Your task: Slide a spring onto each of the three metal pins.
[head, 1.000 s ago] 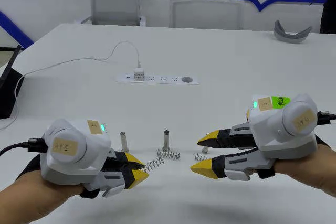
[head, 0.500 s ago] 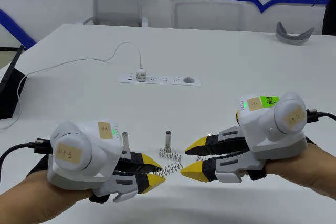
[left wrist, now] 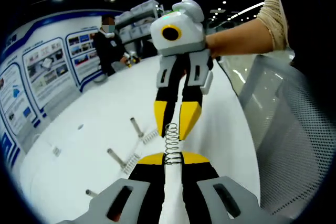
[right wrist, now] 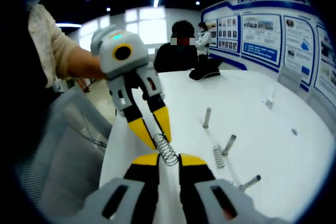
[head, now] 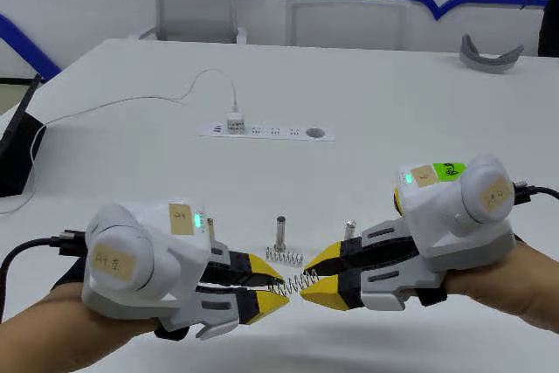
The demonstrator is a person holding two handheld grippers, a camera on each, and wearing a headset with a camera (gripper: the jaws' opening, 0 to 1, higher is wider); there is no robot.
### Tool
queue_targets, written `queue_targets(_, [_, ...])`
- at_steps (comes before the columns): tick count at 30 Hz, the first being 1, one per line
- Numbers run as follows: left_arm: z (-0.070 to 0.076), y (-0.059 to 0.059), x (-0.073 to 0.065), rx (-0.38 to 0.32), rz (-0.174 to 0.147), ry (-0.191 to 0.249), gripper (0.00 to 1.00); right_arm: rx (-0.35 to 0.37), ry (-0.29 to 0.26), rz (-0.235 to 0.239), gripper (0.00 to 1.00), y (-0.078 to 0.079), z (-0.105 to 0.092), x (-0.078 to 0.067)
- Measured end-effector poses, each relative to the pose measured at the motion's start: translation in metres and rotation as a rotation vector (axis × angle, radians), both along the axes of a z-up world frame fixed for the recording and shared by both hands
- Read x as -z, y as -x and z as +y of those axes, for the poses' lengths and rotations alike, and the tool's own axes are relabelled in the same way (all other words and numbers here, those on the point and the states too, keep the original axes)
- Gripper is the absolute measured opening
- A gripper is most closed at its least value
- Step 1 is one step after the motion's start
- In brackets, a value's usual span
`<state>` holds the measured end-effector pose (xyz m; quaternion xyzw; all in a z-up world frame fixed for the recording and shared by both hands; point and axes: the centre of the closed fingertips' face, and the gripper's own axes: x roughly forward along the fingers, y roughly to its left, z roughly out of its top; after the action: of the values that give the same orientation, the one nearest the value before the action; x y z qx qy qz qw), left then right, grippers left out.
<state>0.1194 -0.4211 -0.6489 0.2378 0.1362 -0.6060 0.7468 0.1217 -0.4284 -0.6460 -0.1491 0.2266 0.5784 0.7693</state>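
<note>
A coil spring (head: pixel 293 284) hangs in the air between my two grippers. My left gripper (head: pixel 279 290) is shut on one end of the spring (left wrist: pixel 171 141). From the opposite side my right gripper (head: pixel 309 280) is closed around the other end of the spring (right wrist: pixel 167 150). Three upright metal pins stand on the white table behind them: a left pin (head: pixel 210 226) partly hidden by the left gripper, a middle pin (head: pixel 279 232) and a right pin (head: pixel 349 231). All three pins are bare. A second spring (head: pixel 284 258) lies flat by the middle pin.
A white power strip (head: pixel 262 131) with a plugged cable lies further back on the table. A grey curved object (head: pixel 486 52) rests at the far right edge. Chairs stand beyond the table. A dark object (head: pixel 13 150) sits at the left edge.
Both grippers have come together over the table's front. The left one lifted the spring's end, and the right one's jaws narrowed around the other end.
</note>
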Motion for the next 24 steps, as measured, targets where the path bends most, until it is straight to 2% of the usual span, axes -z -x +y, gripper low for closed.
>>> queue_targets(9, [0.001,0.0,0.0,-0.001,0.003,0.006,0.1,-0.01,-0.007,-0.004,0.13,0.004,0.003,-0.009])
queue_targets(11, [0.001,0.0,0.0,-0.005,0.005,0.012,0.1,-0.01,-0.033,-0.005,0.13,0.004,0.007,-0.017])
queue_targets(15, [0.002,-0.001,-0.002,-0.016,0.009,0.022,0.1,-0.017,-0.044,-0.019,0.13,0.003,0.012,-0.023])
queue_targets(16, [0.003,-0.002,-0.001,-0.023,0.004,0.019,0.1,-0.021,-0.083,-0.002,0.12,0.005,0.017,-0.03])
queue_targets(17, [0.003,-0.002,-0.002,-0.023,0.007,0.028,0.1,-0.019,-0.092,-0.005,0.12,0.004,0.018,-0.032])
queue_targets(18, [0.002,-0.002,-0.003,-0.026,0.018,0.037,0.1,-0.02,-0.089,-0.014,0.12,0.003,0.019,-0.033])
queue_targets(24, [0.003,-0.003,-0.005,-0.046,0.027,0.052,0.1,-0.03,-0.093,-0.033,0.12,0.001,0.03,-0.037])
